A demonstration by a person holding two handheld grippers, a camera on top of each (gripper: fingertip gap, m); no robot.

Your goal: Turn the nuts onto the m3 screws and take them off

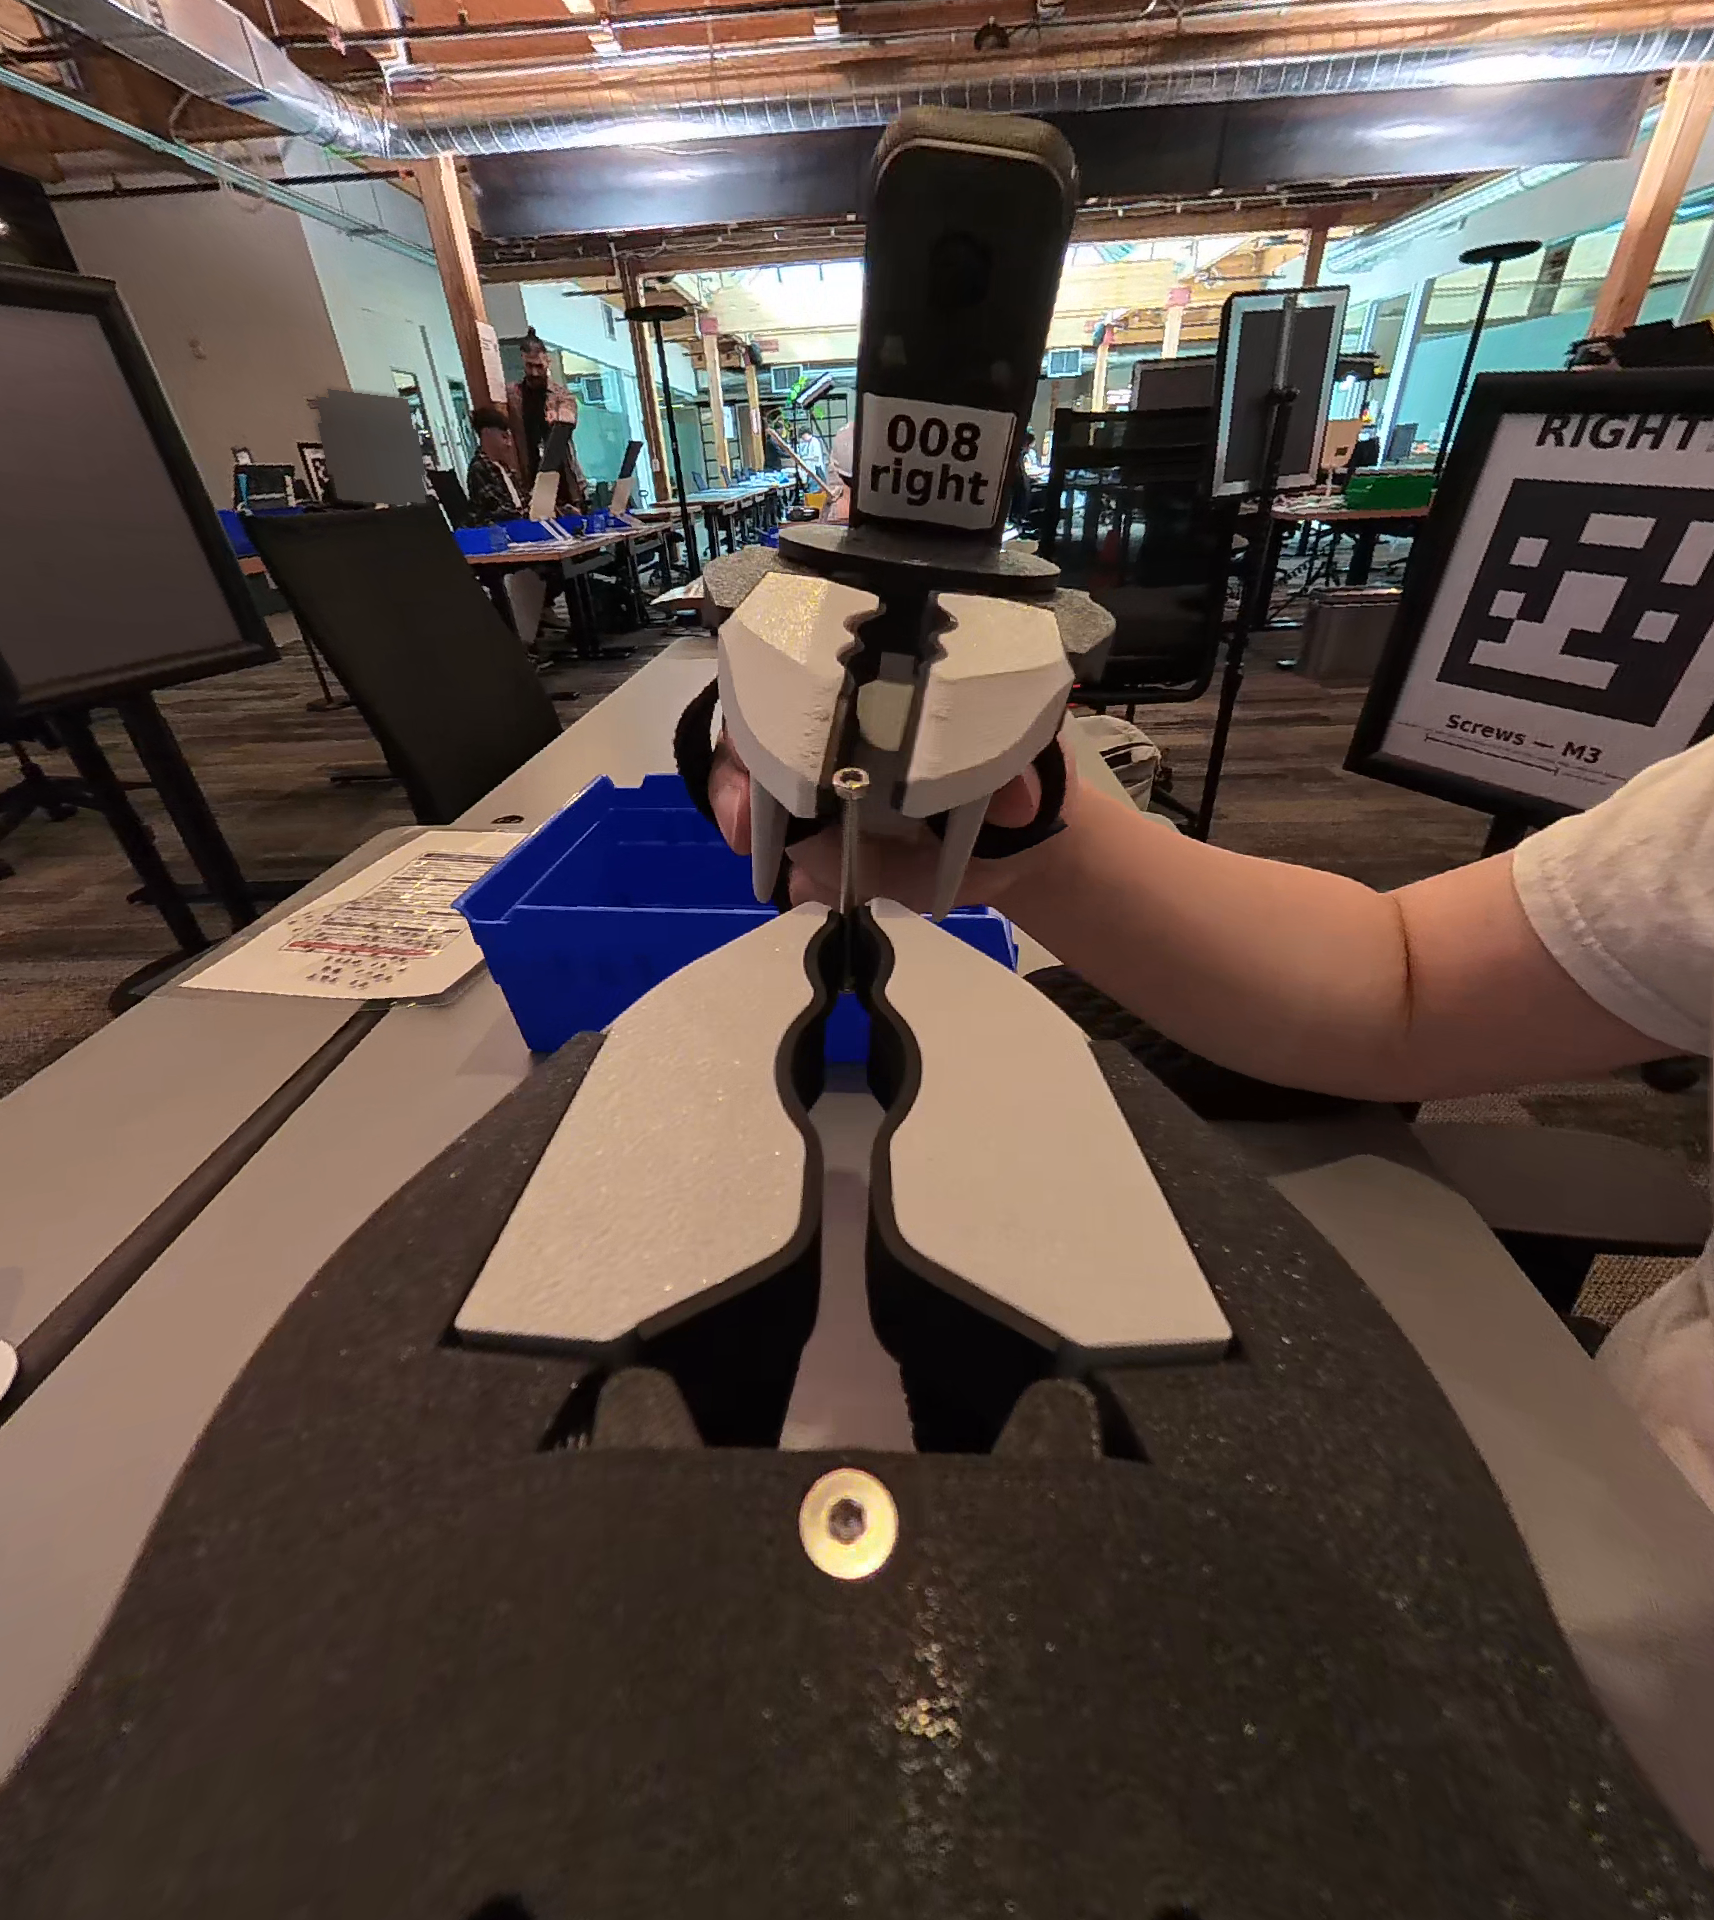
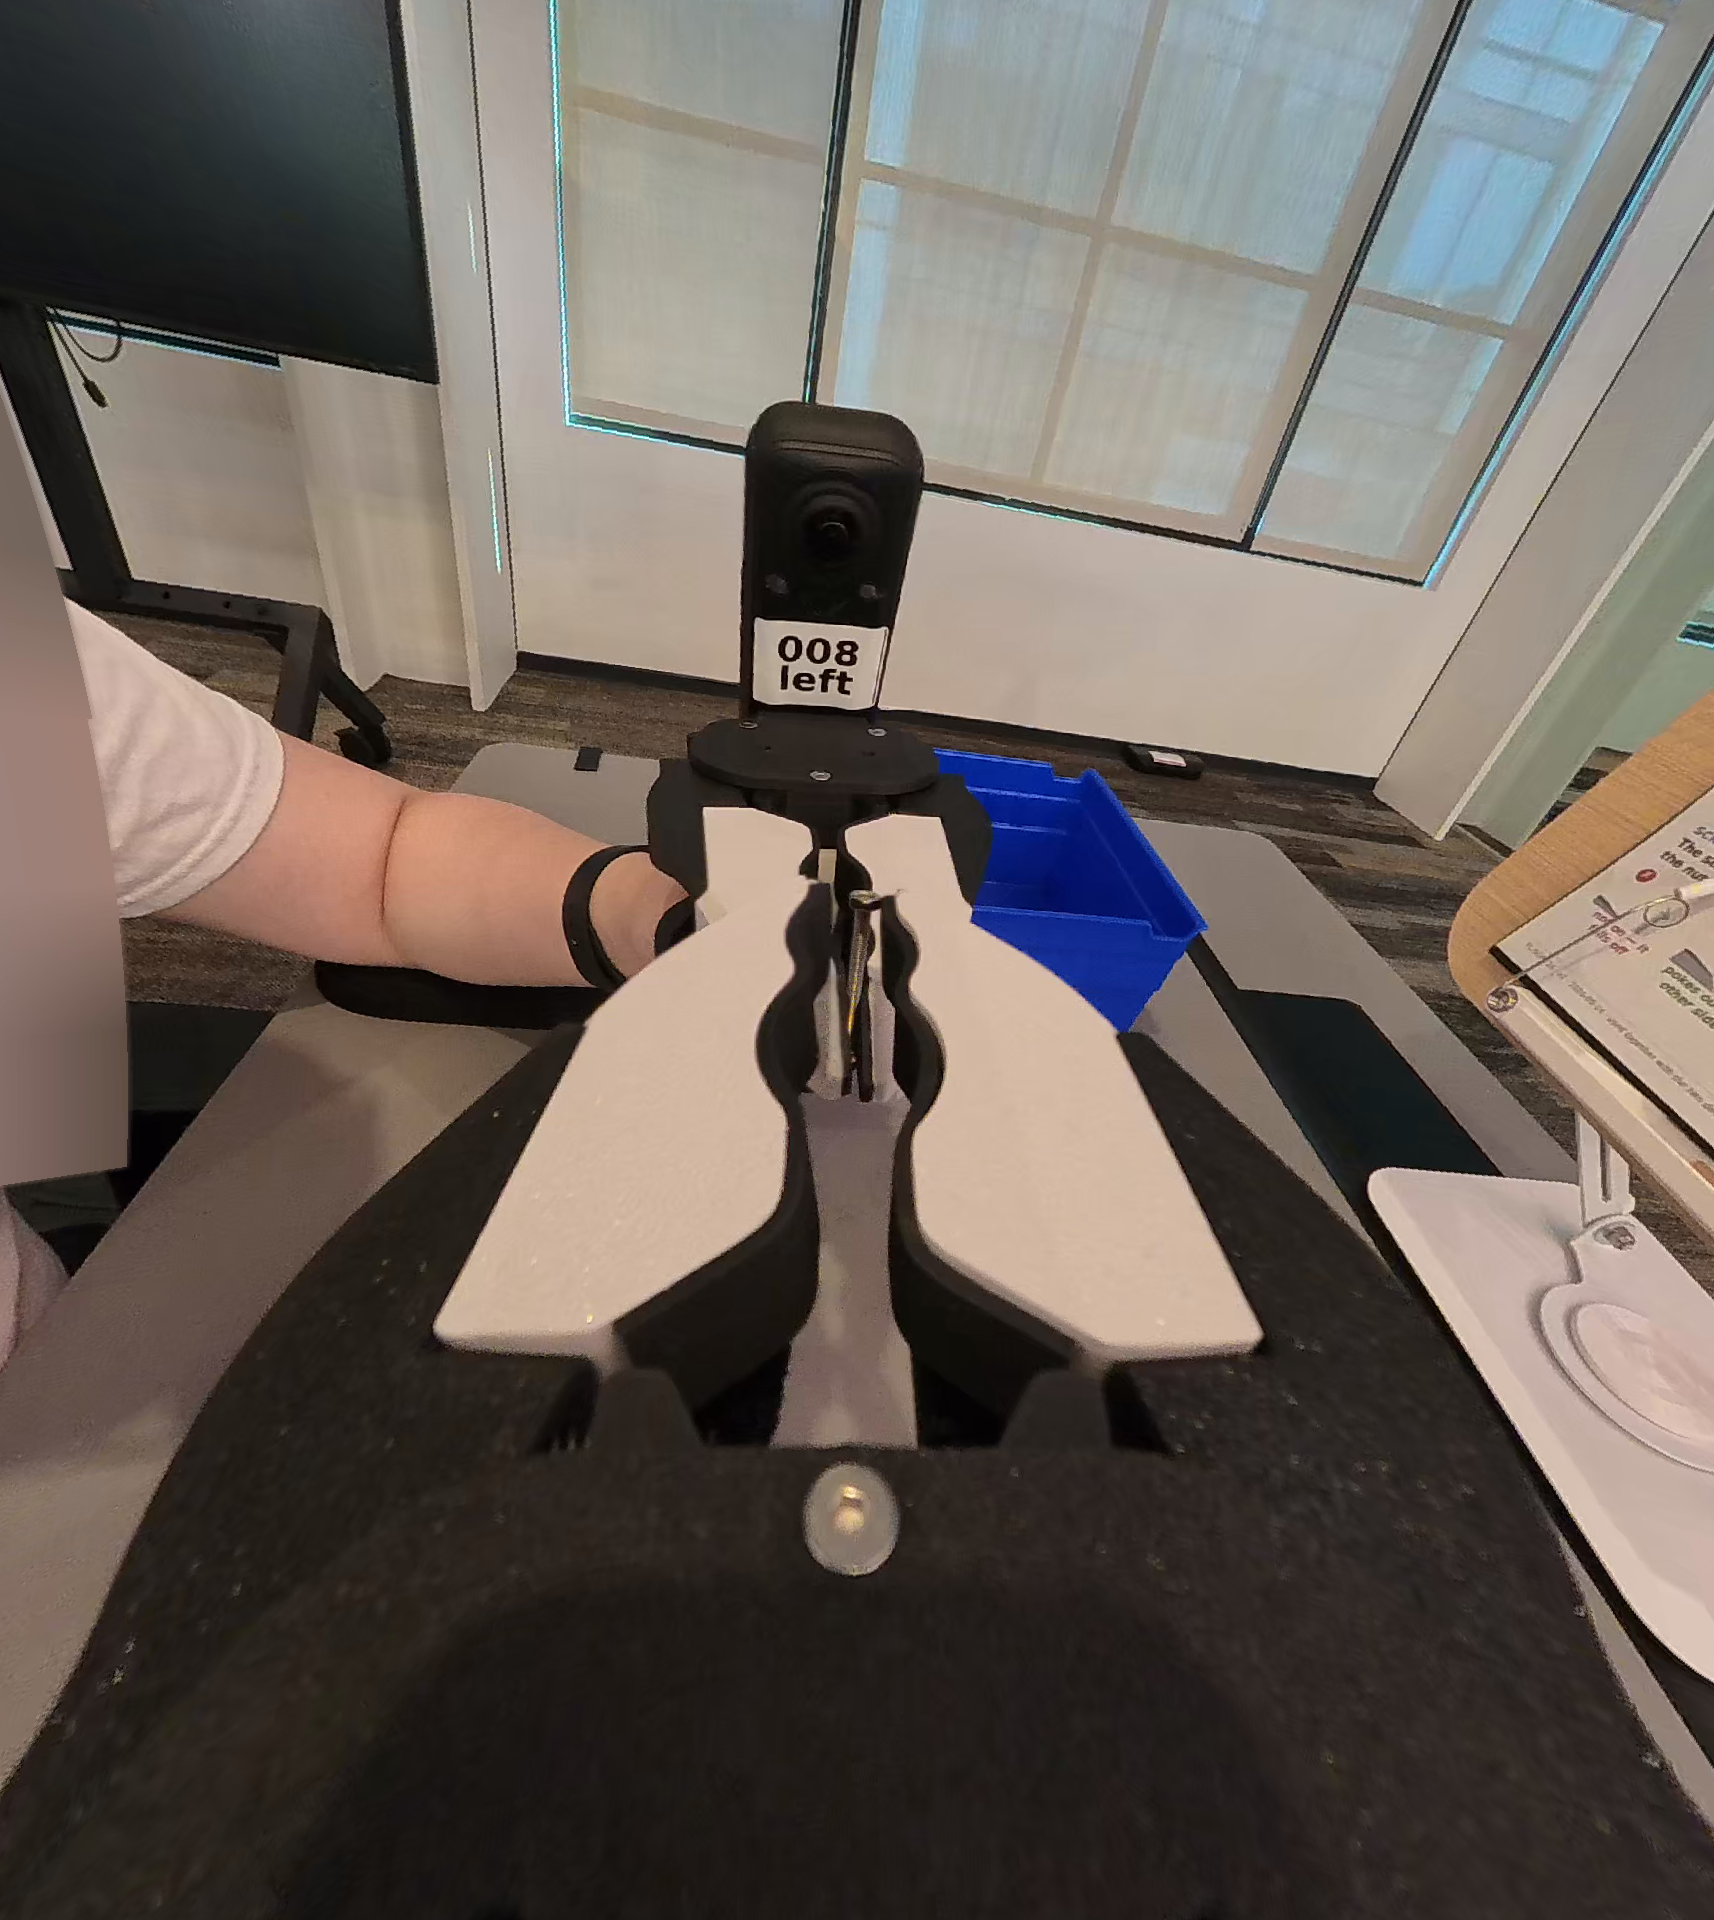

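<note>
Left gripper (image 1: pixel 848 920) pinches the screw (image 1: pixel 847 831) upright; right gripper (image 2: pixel 858 904), pressed together at its head, faces it over the blue bin (image 1: pixel 624 894).

Blue bin (image 1: pixel 624 914); grey table (image 1: pixel 157 1122); white/black gripper (image 1: pixel 848 914); b/w checker marker sign (image 1: pixel 1601 592).

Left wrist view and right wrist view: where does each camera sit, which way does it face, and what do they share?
Left wrist view: on the left gripper, looking along its fingers at the right gripper facing it; the person's right forearm shows.
Right wrist view: on the right gripper, looking at the left gripper before a window; the left forearm shows.
Shared: both grippers, tip to tip, the M3 screw between them, the blue bin and the grey table.
</note>
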